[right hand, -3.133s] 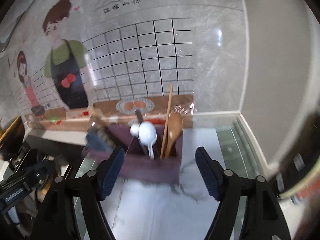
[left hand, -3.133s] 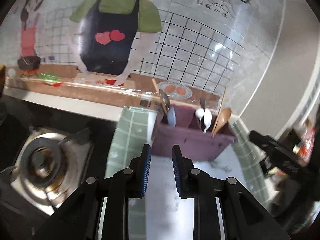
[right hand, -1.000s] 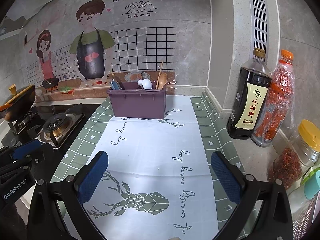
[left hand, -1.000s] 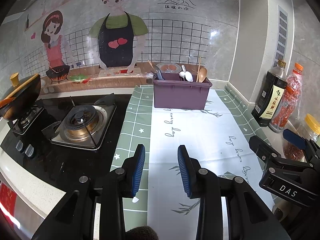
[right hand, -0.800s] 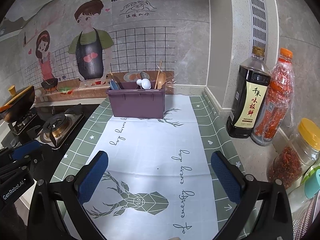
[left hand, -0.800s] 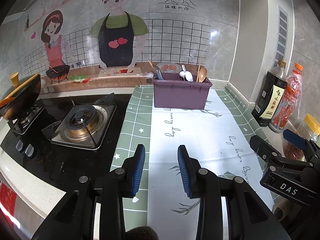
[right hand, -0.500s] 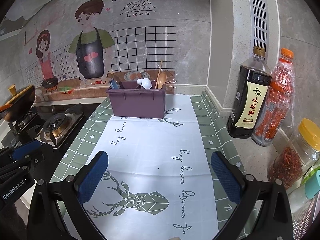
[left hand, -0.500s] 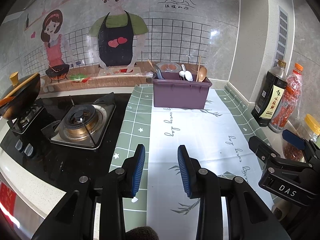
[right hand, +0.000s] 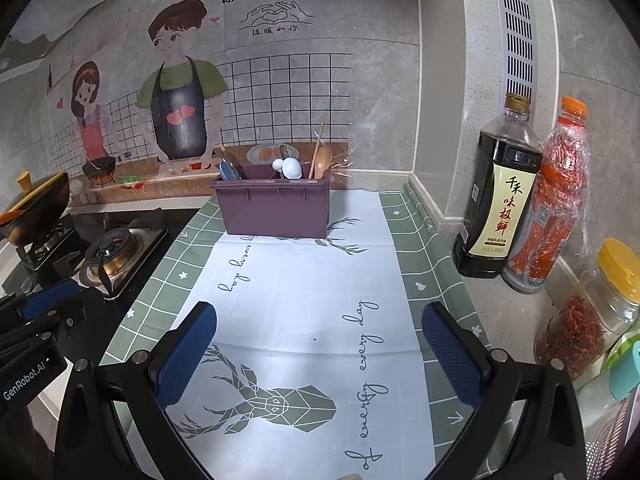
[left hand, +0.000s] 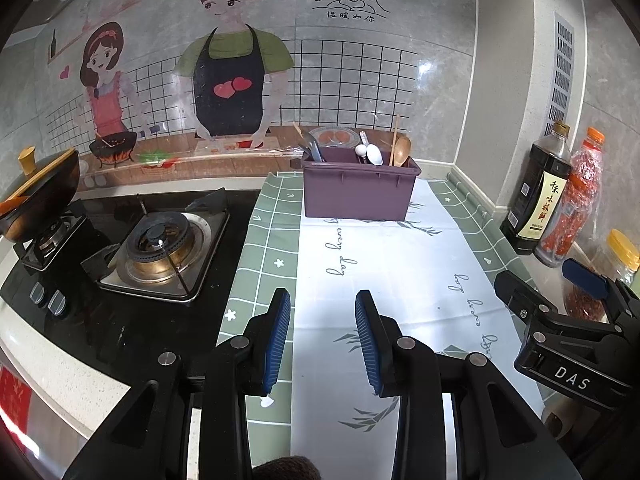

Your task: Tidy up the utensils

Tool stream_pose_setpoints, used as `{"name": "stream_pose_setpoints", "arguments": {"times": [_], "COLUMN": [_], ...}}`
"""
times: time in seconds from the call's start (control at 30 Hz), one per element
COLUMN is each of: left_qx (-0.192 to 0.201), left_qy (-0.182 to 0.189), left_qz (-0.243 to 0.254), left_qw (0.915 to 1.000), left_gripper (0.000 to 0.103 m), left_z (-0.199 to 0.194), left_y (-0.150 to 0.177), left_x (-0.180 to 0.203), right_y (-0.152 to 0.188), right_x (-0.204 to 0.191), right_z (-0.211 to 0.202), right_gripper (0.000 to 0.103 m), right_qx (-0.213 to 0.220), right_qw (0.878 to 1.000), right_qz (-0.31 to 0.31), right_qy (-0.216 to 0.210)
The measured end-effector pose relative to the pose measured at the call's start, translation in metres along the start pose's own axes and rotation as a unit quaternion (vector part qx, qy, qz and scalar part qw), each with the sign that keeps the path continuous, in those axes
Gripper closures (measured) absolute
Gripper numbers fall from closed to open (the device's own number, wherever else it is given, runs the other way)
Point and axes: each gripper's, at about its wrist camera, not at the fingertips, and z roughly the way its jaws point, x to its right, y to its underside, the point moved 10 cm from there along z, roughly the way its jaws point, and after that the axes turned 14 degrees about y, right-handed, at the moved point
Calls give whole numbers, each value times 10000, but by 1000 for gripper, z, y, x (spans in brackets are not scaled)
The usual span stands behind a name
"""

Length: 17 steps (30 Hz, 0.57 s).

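A purple utensil bin (left hand: 358, 191) (right hand: 276, 210) stands at the far end of the green and white mat, against the wall. White spoons (left hand: 372, 154) (right hand: 289, 168), a wooden spoon (left hand: 401, 151) (right hand: 322, 162), chopsticks and dark utensils (left hand: 314, 151) stick up out of it. My left gripper (left hand: 322, 320) hovers over the near part of the mat, jaws apart with nothing between them. My right gripper (right hand: 318, 338) is open wide over the mat, also empty. Both are well short of the bin.
A gas hob (left hand: 160, 246) and a dark wok (left hand: 36, 196) lie to the left. A soy sauce bottle (right hand: 498, 196), a red-filled bottle (right hand: 550, 208) and a yellow-lidded jar (right hand: 592, 312) stand along the right wall. The mat (right hand: 304, 292) between grippers and bin is bare.
Three seconds ago both grippers were close up at the bin; since then they have pulled back to the near end of the mat. Over the last second nothing has moved.
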Motion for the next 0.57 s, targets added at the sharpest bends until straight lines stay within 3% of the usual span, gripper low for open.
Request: {"name": "stream_pose_setpoints", "arguments": {"times": [0.57], "left_qx": [-125], "left_qy": [-16], "left_qz": [8], "left_qw": [9999], "left_gripper": [68], "left_z": [8], "left_y": [2], "left_x": [4], "right_y": [-5], "right_x": [6], "right_z": [1], "right_gripper": [1], "right_qx": [11], "right_qw": [10000], "right_qz": [53], "right_qy": [9]}}
